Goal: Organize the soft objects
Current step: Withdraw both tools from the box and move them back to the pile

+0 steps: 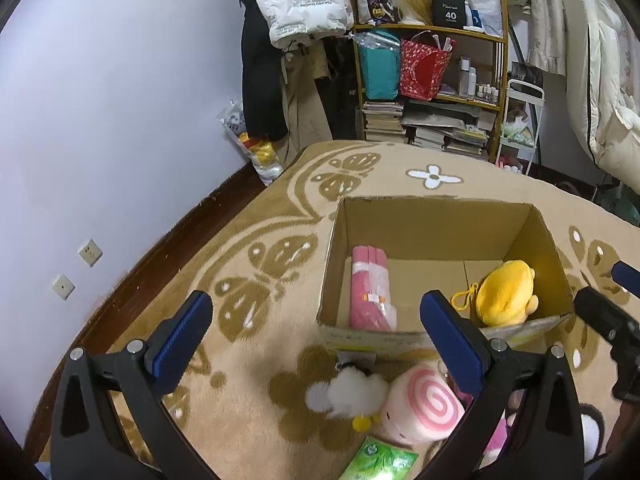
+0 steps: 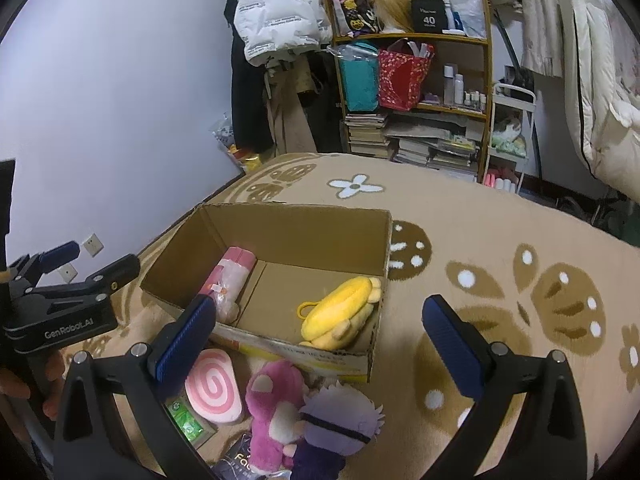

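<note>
An open cardboard box [image 1: 432, 228] [image 2: 296, 232] stands on the patterned rug. Inside it lie a pink wrapped pack [image 1: 370, 288] [image 2: 232, 272] on the left and a yellow plush [image 1: 506, 294] [image 2: 344, 312] on the right. In front of the box sit a white fluffy toy [image 1: 352, 394], a pink swirl plush [image 1: 424, 404] [image 2: 216, 386], a pink bear plush [image 2: 276, 404], a purple-haired doll [image 2: 340, 416] and a green packet [image 1: 384, 462] [image 2: 186, 420]. My left gripper [image 1: 316, 332] [image 2: 94, 258] hovers open above the toys, holding nothing. My right gripper [image 2: 320, 340] [image 1: 608, 288] is open and empty too.
The beige rug [image 2: 500, 240] spreads to the right of the box. A wall with sockets [image 1: 90, 252] runs along the left. Behind stand a bookshelf [image 1: 432, 92] with bags and stacked books, hanging coats [image 1: 304, 4] and bedding [image 2: 600, 92] at the right.
</note>
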`<state>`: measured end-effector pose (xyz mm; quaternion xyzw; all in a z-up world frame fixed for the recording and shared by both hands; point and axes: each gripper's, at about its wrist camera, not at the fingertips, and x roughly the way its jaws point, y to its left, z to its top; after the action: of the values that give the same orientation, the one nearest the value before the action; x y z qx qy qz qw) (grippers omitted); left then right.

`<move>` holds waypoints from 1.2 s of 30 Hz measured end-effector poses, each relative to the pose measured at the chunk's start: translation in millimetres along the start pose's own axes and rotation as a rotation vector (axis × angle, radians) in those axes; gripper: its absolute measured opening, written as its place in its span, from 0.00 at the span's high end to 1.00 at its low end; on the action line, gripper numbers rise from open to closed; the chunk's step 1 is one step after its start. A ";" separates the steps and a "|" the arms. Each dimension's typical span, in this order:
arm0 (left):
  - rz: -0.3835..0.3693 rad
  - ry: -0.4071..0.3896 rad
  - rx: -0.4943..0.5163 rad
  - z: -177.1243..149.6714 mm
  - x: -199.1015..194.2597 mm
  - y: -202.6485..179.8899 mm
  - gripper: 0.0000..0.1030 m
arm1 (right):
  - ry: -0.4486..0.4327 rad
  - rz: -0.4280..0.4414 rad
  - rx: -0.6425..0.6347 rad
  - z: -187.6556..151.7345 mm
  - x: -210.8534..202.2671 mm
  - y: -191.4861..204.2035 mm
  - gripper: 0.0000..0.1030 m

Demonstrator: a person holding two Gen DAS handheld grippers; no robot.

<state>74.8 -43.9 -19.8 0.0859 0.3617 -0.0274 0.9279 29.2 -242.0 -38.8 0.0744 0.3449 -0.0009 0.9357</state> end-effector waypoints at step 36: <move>-0.077 0.365 0.014 -69.2 16.0 -3.9 0.00 | 0.305 0.015 0.153 -53.2 31.0 -18.0 0.13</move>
<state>40.0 -35.1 -81.2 0.0822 0.5268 -0.0493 0.8446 17.6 -250.8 -101.3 0.1471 0.4813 -0.0086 0.8641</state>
